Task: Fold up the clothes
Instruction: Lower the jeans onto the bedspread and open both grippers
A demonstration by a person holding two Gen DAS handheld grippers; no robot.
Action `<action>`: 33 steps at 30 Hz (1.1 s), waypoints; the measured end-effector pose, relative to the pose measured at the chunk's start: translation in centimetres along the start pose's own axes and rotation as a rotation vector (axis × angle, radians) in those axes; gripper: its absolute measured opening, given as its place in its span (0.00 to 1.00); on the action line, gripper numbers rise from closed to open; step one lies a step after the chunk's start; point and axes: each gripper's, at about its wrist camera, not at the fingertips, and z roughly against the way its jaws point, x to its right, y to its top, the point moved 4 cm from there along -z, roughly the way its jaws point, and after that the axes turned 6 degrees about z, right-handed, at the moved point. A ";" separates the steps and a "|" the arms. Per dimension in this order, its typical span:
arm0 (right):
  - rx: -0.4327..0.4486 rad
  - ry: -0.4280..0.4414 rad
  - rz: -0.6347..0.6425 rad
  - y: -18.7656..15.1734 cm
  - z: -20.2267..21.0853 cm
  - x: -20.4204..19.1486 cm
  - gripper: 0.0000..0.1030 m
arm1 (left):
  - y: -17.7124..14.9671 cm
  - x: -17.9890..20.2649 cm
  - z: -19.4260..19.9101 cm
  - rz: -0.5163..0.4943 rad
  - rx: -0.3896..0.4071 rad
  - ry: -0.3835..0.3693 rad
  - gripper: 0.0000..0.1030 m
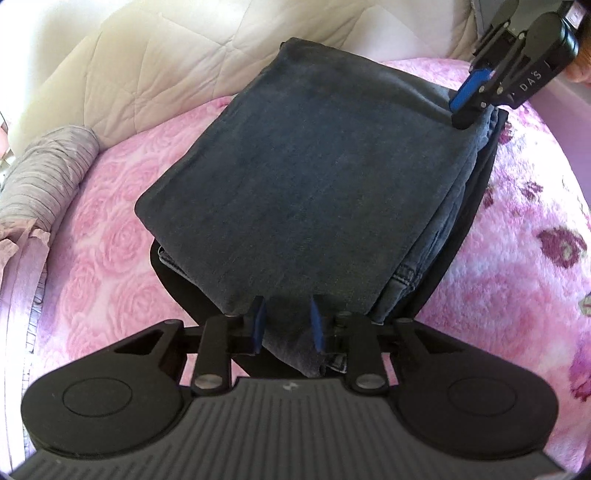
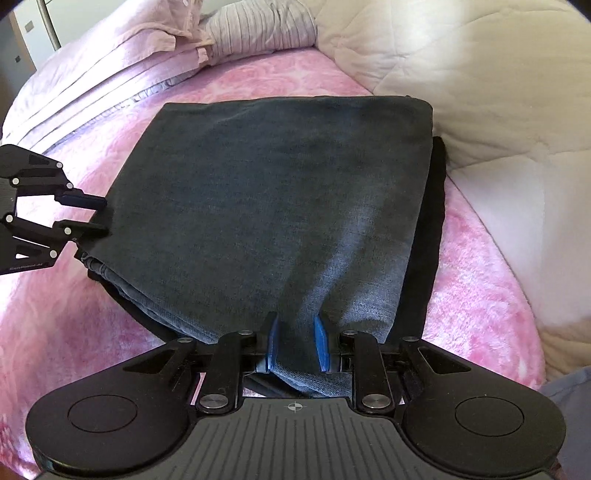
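On the far left of the left wrist view a striped grey pillow lies at the edge of the bed, with a cream quilt bunched up behind it. The pink rose blanket spreads across the bed, and in the middle of it sit the jeans, folded into a thick dark-blue square on top of a black garment whose edge peeks out along the right side. At the bottom of that view the left claw is clamped on the near corner of the jeans: denim fills the gap between its blue pads, and the cloth bunches there. Up in the top right corner the right claw comes down on the far corner of the same stack, its tip pressed into the fabric.

In the right wrist view, the left claw comes in from the left edge, both fingers at the jeans' corner. Centre frame, the folded denim lies flat on the blanket, black garment showing down its right side. The right claw at the bottom grips a pinched ridge of denim between its pads. To the right, the quilt rises against the jeans' far corner; the pillow lies at top.
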 end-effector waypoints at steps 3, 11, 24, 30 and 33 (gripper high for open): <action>-0.034 0.002 -0.014 0.6 -0.1 0.0 0.23 | 1.0 -0.9 1.3 0.043 0.004 -0.013 0.22; -0.045 0.001 0.040 2.3 0.6 -0.7 0.23 | 6.6 -7.8 0.2 0.222 0.075 0.035 0.22; -0.029 -0.004 0.074 -0.7 -0.8 -1.3 0.23 | 6.0 -11.9 -7.7 0.415 -0.011 0.025 0.29; -0.051 0.021 0.058 -0.5 -0.4 -1.2 0.23 | 6.0 -11.6 -4.5 0.406 -0.009 0.030 0.28; -0.058 0.022 0.046 -0.3 -0.3 -1.1 0.23 | 4.9 -10.0 -0.8 0.408 0.001 0.000 0.27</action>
